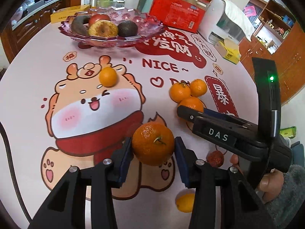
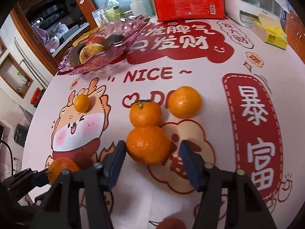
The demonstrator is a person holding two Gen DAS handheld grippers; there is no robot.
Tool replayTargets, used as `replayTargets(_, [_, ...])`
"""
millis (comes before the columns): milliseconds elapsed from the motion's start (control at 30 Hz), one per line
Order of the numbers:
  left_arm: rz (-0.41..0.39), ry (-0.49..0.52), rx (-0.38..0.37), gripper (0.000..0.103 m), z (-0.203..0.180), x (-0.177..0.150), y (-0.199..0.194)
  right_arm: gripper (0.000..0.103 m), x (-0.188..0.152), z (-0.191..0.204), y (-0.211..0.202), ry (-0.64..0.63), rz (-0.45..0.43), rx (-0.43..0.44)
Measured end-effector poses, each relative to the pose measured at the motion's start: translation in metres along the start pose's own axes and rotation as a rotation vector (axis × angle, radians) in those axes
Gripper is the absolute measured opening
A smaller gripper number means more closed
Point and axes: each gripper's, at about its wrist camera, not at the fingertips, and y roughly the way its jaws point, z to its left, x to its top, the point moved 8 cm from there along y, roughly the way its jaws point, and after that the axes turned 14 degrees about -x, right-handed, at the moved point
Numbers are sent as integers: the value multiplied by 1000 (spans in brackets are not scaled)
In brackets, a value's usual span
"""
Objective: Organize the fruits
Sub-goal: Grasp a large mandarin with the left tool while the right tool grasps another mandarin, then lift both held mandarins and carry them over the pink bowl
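A round mandarin (image 1: 153, 144), deep orange with dimpled skin, sits between the pads of the left gripper (image 1: 153, 159), its green stem facing up toward the camera. Both pads seem to press its sides, so the tongs grasp it just above the cartoon tablecloth (image 1: 38, 76). The right gripper (image 2: 152, 162) stands spread wide, released, around a second mandarin (image 2: 147, 144); one pad seems to touch its left side, the other stays apart. That fruit touches another behind it (image 2: 145, 113) in a cluster of three.
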Motion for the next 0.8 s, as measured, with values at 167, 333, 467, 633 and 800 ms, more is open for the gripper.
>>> replayTargets(167, [-15, -25, 11, 42, 10, 0, -9, 44, -1, 8, -3, -25, -14, -17])
replayTargets(333, [-40, -37, 12, 42, 14, 4, -23, 43, -5, 14, -24, -12, -35, 39])
replayTargets(467, [-70, -28, 7, 42, 11, 12, -45, 43, -6, 26, -63, -11, -95, 106])
replayTargets(633, [-119, 2, 14, 42, 4, 29, -81, 43, 1, 40, -110, -27, -168, 170])
replayTargets(800, [-160, 20, 24, 42, 0, 48, -116, 43, 16, 58, -159, -53, -265, 214])
